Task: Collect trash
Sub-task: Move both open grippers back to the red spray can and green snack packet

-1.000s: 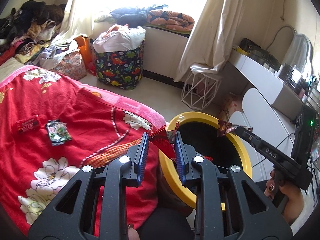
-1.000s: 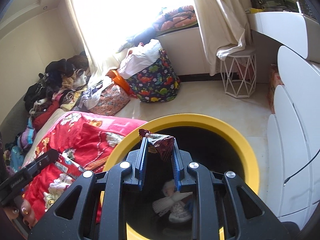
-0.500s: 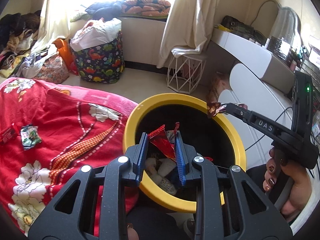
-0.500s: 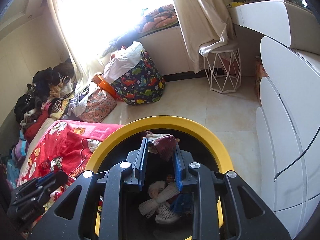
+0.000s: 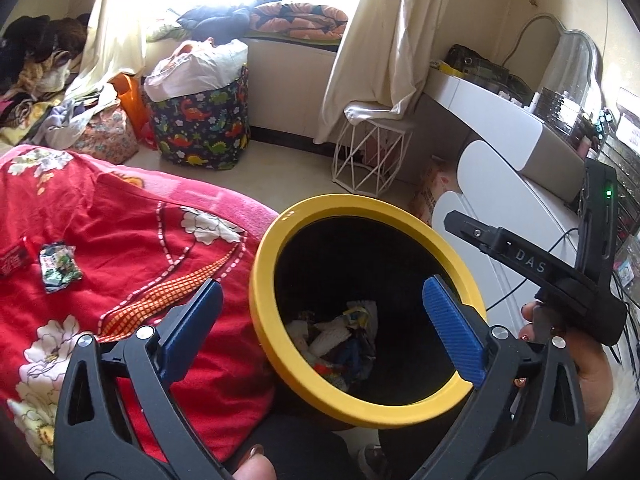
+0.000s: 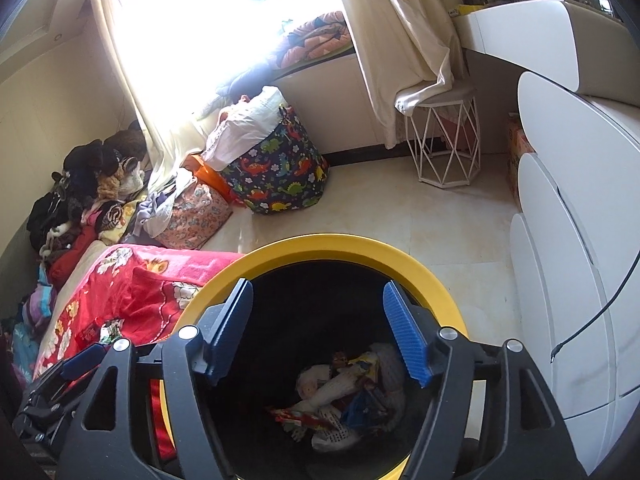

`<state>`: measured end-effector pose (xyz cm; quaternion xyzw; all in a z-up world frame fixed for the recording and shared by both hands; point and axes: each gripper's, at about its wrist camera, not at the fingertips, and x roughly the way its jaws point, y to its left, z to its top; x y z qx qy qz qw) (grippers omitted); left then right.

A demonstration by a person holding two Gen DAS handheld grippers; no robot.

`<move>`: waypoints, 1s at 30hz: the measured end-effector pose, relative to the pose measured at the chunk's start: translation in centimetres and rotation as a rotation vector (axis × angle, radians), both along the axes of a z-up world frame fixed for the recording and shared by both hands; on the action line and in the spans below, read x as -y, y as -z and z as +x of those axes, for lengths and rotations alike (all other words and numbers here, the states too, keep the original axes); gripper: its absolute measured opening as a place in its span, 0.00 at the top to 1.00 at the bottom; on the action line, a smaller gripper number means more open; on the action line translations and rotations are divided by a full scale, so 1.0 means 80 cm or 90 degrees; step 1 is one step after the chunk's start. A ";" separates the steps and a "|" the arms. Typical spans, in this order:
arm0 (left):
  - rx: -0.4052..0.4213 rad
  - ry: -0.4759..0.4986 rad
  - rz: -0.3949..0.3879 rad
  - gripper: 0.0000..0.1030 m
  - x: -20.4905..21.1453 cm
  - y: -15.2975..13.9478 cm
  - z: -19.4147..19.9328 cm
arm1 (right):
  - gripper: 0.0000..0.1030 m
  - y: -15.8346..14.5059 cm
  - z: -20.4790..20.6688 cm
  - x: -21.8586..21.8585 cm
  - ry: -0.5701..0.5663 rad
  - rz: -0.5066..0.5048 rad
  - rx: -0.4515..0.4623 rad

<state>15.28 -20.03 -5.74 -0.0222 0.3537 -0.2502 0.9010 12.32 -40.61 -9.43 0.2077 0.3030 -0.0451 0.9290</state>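
Observation:
A black bin with a yellow rim [image 5: 276,228] [image 6: 416,268] stands beside the bed, with several crumpled wrappers [image 5: 344,340] [image 6: 344,396] at its bottom. My left gripper [image 5: 320,300] hangs over the bin's mouth, its jaws opening wide with nothing between them. My right gripper [image 6: 316,308] is also above the bin, jaws opening and empty; it shows in the left wrist view [image 5: 460,220] at the bin's right rim. A green wrapper [image 5: 58,266] and a red one [image 5: 12,260] lie on the red floral blanket [image 5: 120,240].
A dinosaur-print basket [image 5: 204,128] [image 6: 276,172] of laundry, a white wire stool [image 5: 372,156] [image 6: 444,144] and white drawers [image 6: 568,280] ring the tiled floor. Clothes are piled at the far left. A person's hand [image 5: 576,360] holds the right gripper.
Both grippers moved over the bin and went from shut on red wrappers to open. The wrappers have dropped out of the jaws into the bin.

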 end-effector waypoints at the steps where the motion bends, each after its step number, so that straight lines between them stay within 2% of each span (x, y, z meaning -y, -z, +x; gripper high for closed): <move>1: 0.001 -0.003 0.000 0.11 -0.004 0.000 0.000 | 0.34 -0.001 0.000 -0.002 -0.002 -0.002 0.004; 7: 0.018 -0.047 0.002 0.11 -0.040 -0.008 0.006 | 0.30 -0.011 -0.002 -0.027 -0.045 -0.026 0.037; 16: 0.061 -0.134 0.009 0.11 -0.119 -0.027 0.022 | 0.28 -0.028 0.000 -0.096 -0.137 -0.043 0.073; 22: 0.062 -0.189 -0.004 0.11 -0.177 -0.029 0.037 | 0.26 -0.035 0.011 -0.155 -0.204 -0.063 0.070; 30: 0.057 -0.267 0.003 0.11 -0.254 -0.026 0.064 | 0.25 -0.035 0.032 -0.233 -0.289 -0.086 0.053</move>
